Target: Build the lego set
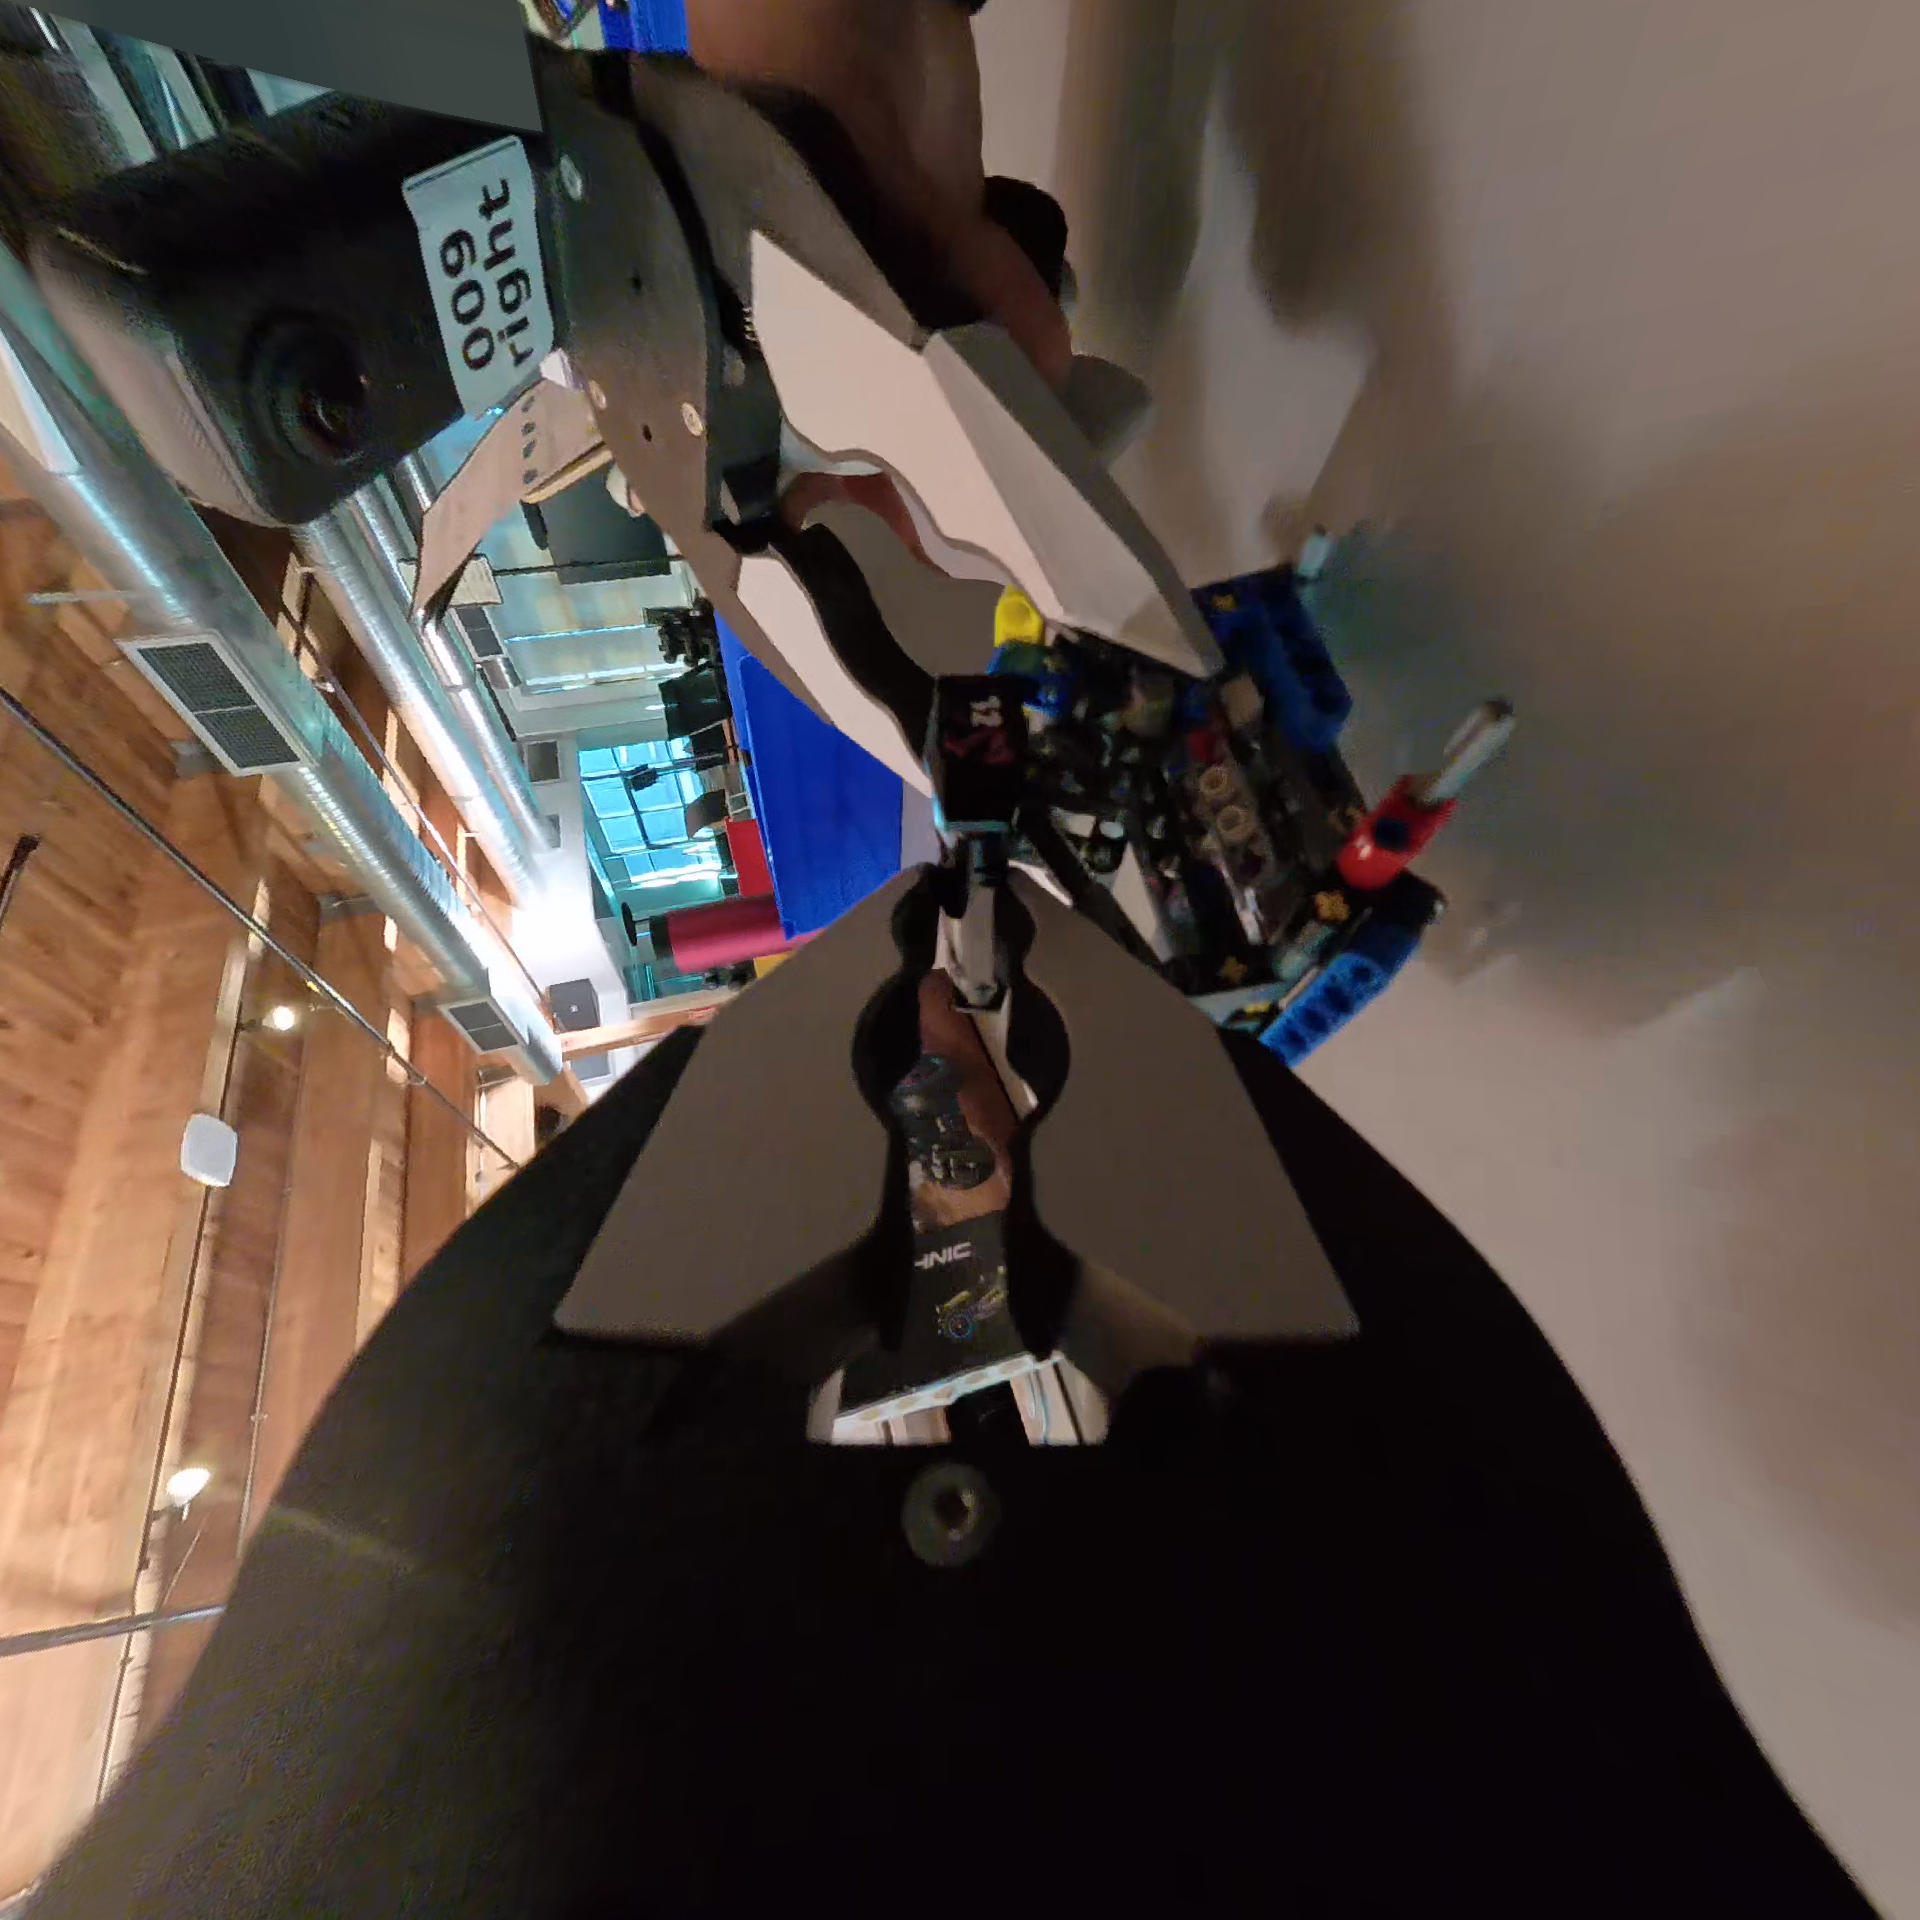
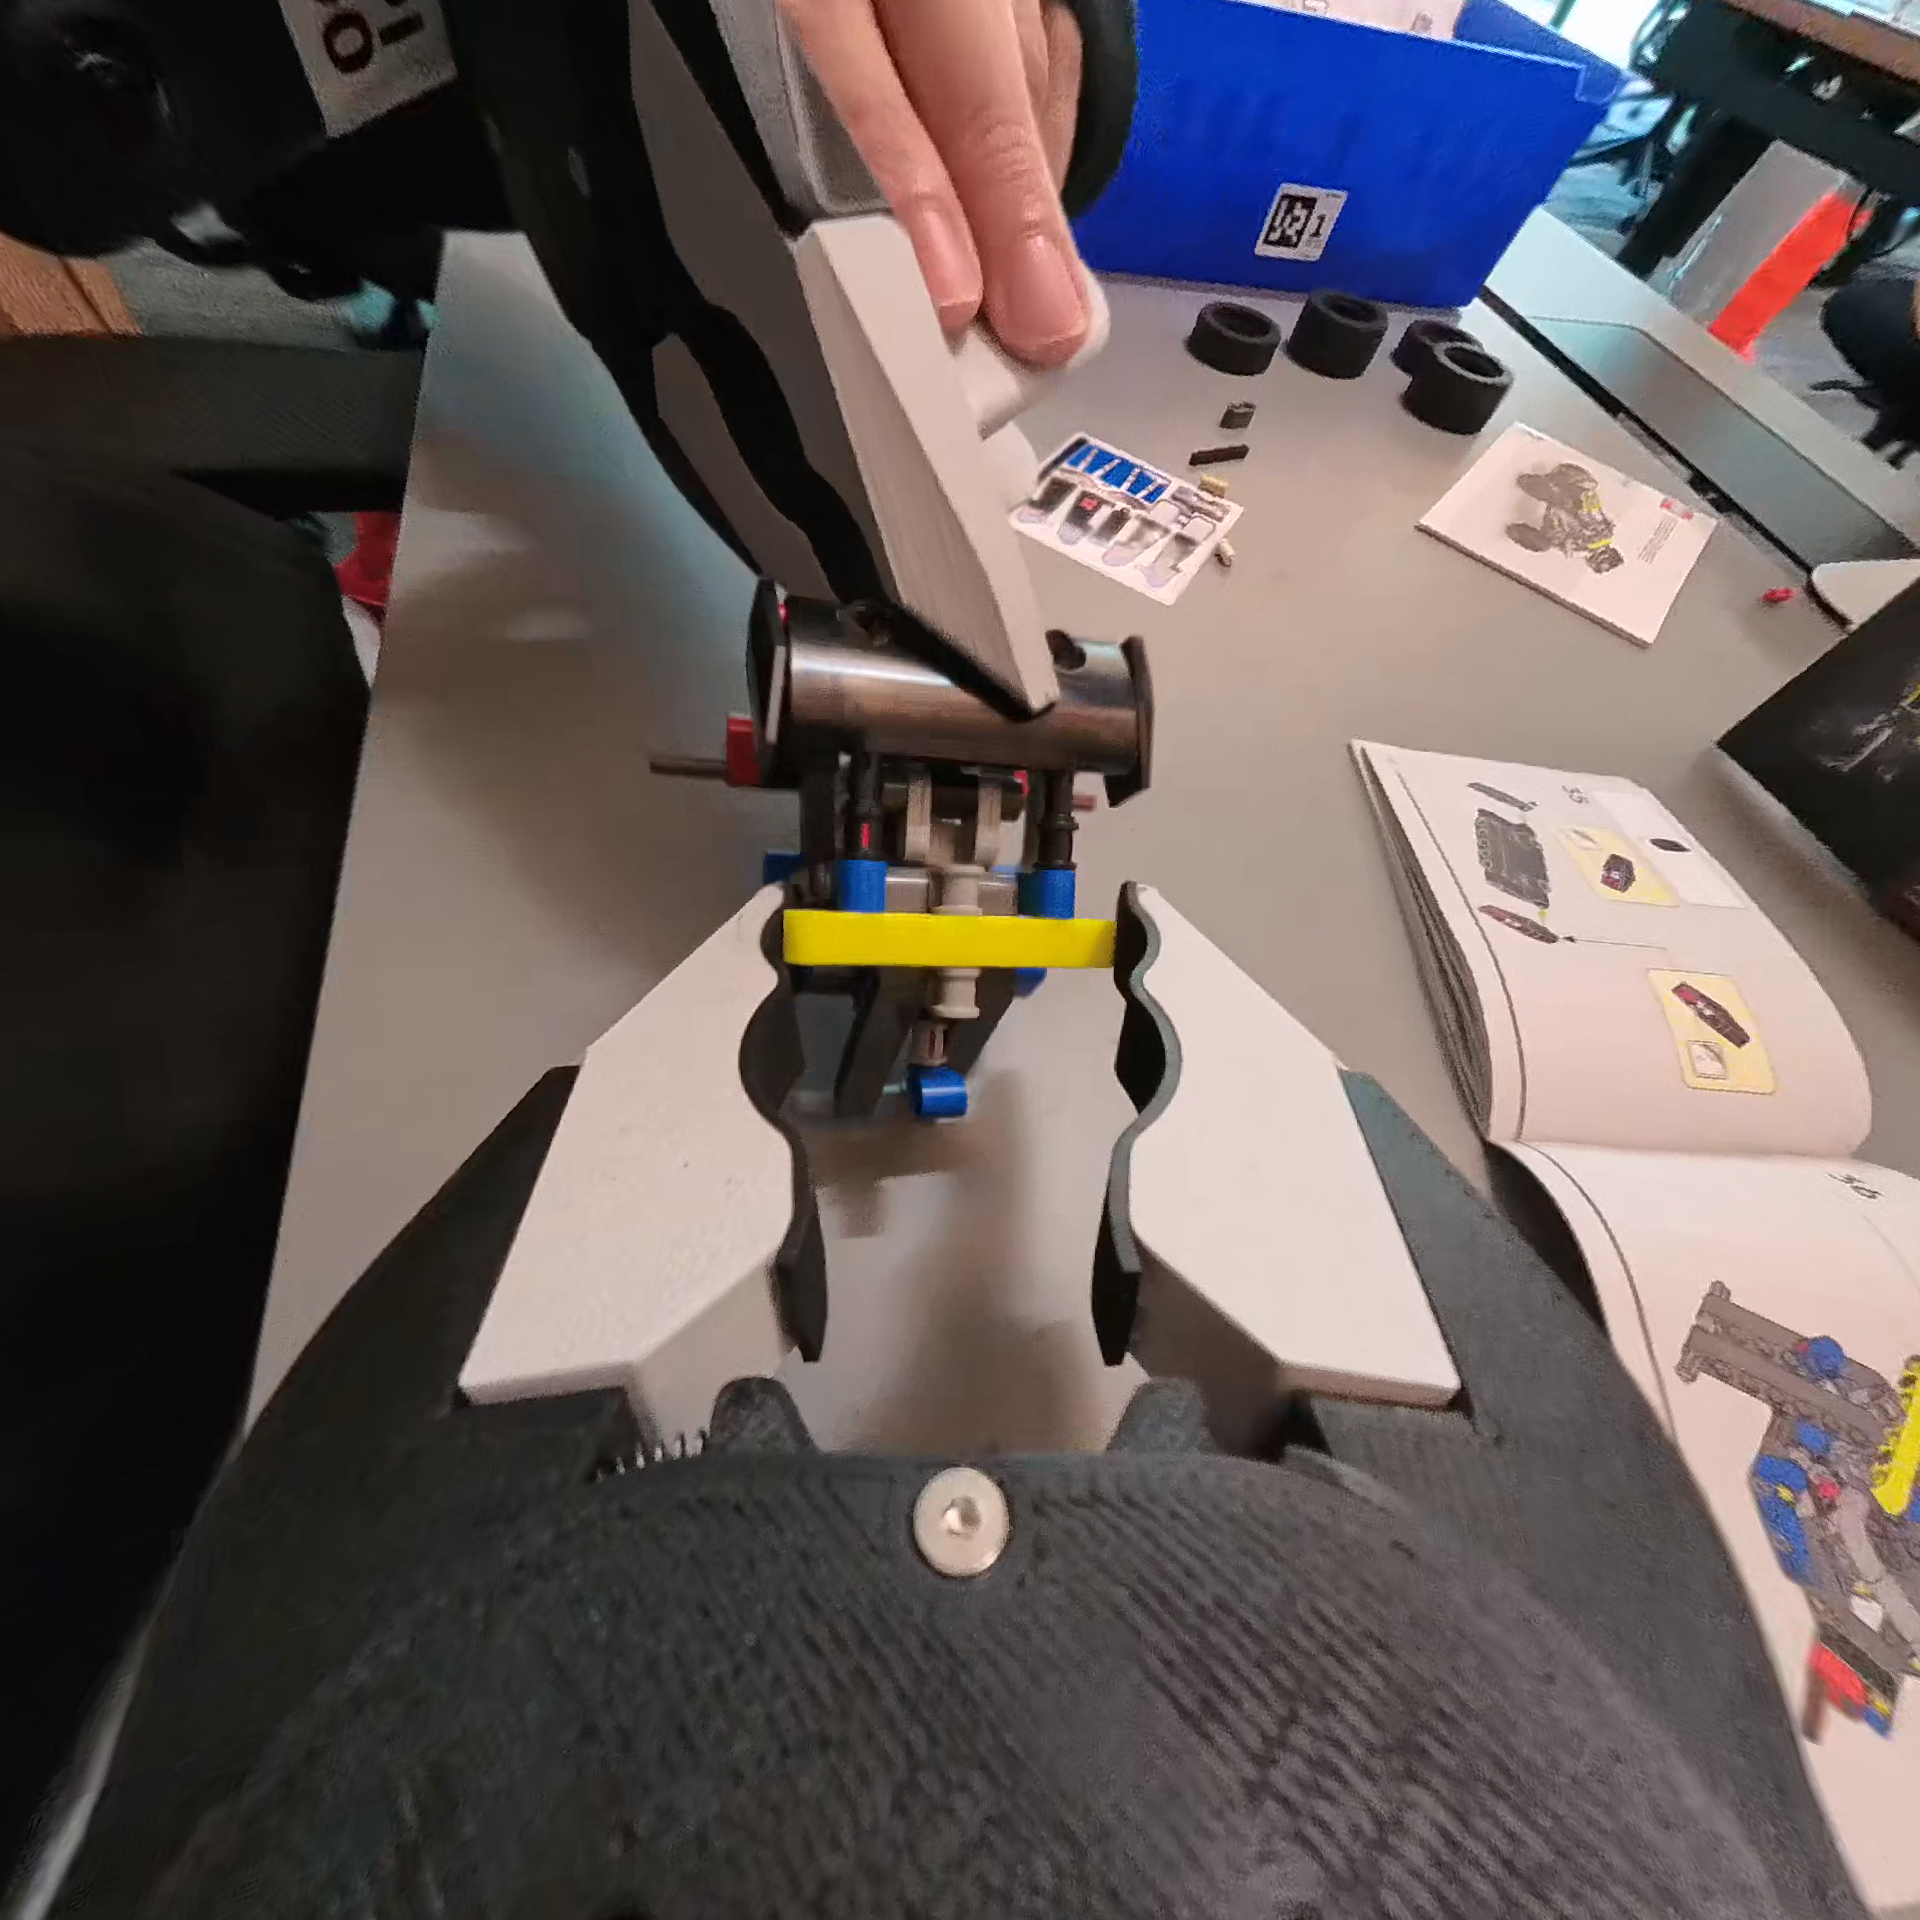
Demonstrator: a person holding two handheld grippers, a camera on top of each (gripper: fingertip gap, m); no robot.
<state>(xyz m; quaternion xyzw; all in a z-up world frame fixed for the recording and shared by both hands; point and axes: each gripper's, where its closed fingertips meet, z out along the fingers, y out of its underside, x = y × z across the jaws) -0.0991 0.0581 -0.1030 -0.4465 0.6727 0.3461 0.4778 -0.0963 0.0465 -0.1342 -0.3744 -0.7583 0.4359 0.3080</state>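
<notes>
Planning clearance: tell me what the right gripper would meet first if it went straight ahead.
The right gripper already touches the toy-brick model at its yellow beam. Straight on, it would likely meet the model's black drum, where the left gripper is.

The right hand-held gripper (image 2: 948,940) reaches forward with its grey fingers (image 2: 665,1091) spread wide, both black pads pressed against the two ends of the flat yellow plastic beam (image 2: 940,940) of a brick-built model. The left hand-held gripper (image 2: 1023,696) slants down from above that beam, its fingers nearly closed on a black part at the model's top. A person's hand (image 2: 966,177) grips its grey body.
</notes>
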